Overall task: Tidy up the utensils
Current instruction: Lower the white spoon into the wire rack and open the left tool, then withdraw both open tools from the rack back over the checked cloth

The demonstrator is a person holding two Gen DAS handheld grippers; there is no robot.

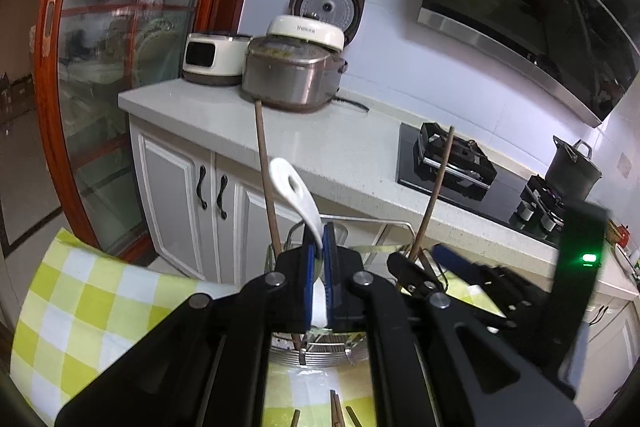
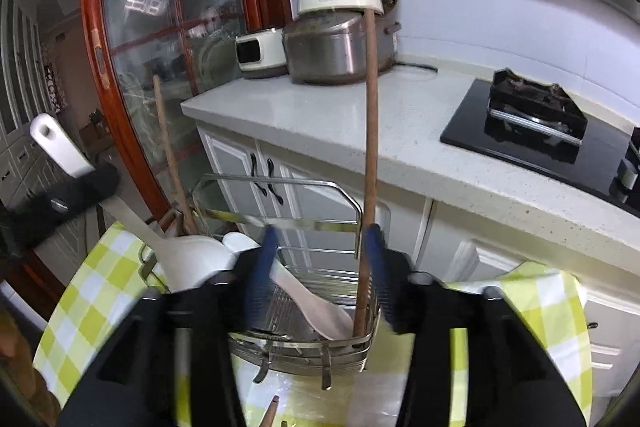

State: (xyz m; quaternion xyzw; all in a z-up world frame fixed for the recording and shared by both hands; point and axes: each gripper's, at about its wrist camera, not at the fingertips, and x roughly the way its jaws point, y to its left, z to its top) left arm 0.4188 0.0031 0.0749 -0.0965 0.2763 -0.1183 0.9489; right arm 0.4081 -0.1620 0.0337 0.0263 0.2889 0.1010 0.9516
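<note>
Your left gripper (image 1: 319, 259) clenches the white spoon (image 1: 298, 193), and your right gripper (image 2: 322, 267) is released over the rack (image 2: 304, 343).

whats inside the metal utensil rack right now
In the metal rack: a white rice paddle lying slanted, a brown chopstick standing at its right side, another stick at the left, beside a white spoon. The gripper bodies hide the rack's bottom.

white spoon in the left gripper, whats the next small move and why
Probably lower it a little further and then open the fingers. The left gripper is shut on the white spoon, whose bowl already sits at the metal rack, beside a standing wooden stick. The right gripper is open around that stick, so it seems set.
</note>
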